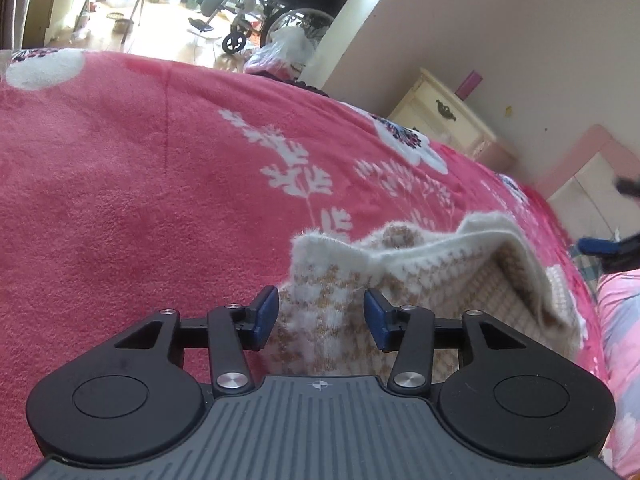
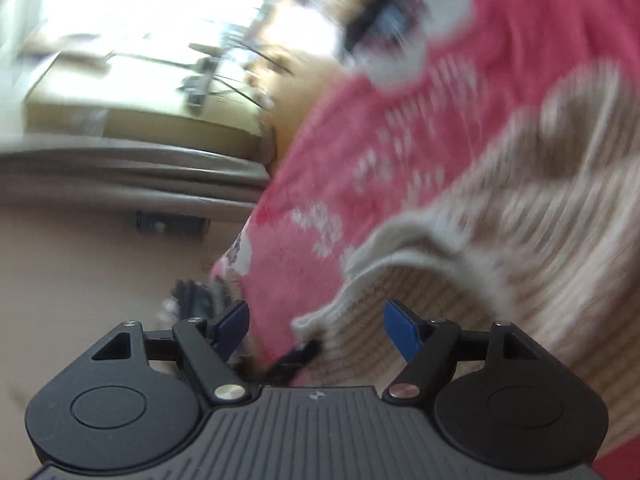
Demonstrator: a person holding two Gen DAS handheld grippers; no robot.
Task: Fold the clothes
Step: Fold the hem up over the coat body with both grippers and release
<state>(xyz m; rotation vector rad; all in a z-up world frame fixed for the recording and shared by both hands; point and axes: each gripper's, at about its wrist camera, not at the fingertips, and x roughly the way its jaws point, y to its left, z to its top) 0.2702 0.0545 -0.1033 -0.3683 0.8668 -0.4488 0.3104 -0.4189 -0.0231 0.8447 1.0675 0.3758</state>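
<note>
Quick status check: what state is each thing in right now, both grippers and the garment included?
Left gripper: open, over the sweater, pads not pressing on it.
Right gripper: open wide, sweater edge between the jaws, not pinched.
Sweater: on the blanket, partly folded, one edge humped up, not flat.
Blanket: spread over the bed, fairly smooth.
Nightstand: drawer shut.

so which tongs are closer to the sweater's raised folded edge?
Right. The right tongs sit open just below the sweater's raised edge. The left tongs are open over a flatter part, further from it.
</note>
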